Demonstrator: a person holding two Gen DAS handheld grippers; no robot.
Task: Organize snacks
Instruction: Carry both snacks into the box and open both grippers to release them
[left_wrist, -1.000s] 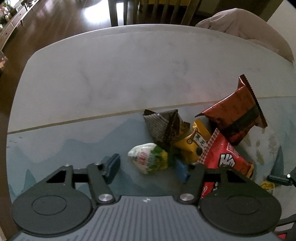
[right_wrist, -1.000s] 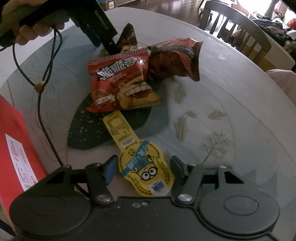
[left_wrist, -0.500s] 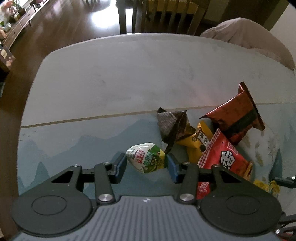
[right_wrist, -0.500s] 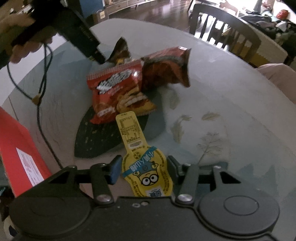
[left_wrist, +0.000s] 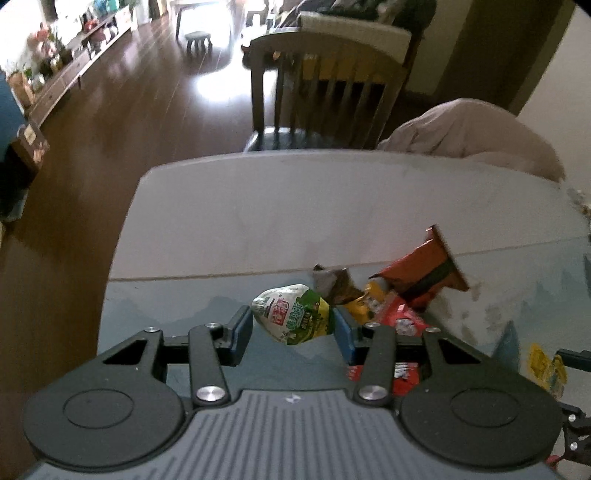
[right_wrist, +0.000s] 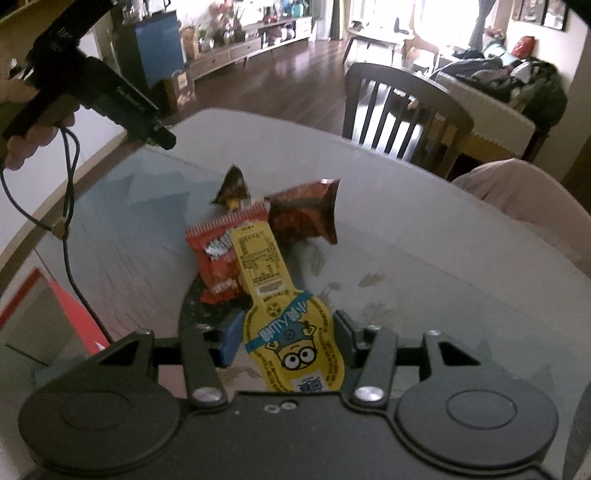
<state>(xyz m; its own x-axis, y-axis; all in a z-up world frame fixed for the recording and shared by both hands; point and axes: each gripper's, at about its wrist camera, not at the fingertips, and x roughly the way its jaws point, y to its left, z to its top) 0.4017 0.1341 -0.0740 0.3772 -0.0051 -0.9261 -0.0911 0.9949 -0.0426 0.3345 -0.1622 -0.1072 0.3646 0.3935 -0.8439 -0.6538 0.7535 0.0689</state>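
My left gripper (left_wrist: 293, 330) is shut on a green and white snack pouch (left_wrist: 293, 317) and holds it above the table. My right gripper (right_wrist: 286, 341) is shut on a yellow Minions snack pack (right_wrist: 284, 314) and holds it lifted. On the table lie a red chip bag (right_wrist: 214, 258), a dark red bag (right_wrist: 304, 218) and a small brown packet (right_wrist: 231, 184). In the left wrist view the dark red bag (left_wrist: 424, 273), the brown packet (left_wrist: 332, 282) and a yellow packet (left_wrist: 369, 301) lie just beyond my fingers. The left gripper's body (right_wrist: 107, 98) shows raised at the upper left in the right wrist view.
A red box (right_wrist: 48, 317) stands at the left table edge. A wooden chair (right_wrist: 399, 114) and a cloth-covered seat (left_wrist: 469, 136) stand behind the round table (left_wrist: 295, 214). A black cable (right_wrist: 70, 221) hangs from the left gripper.
Both grippers have closed on their packs and risen well above the table. The green pouch and the yellow Minions pack came up off the surface with them.
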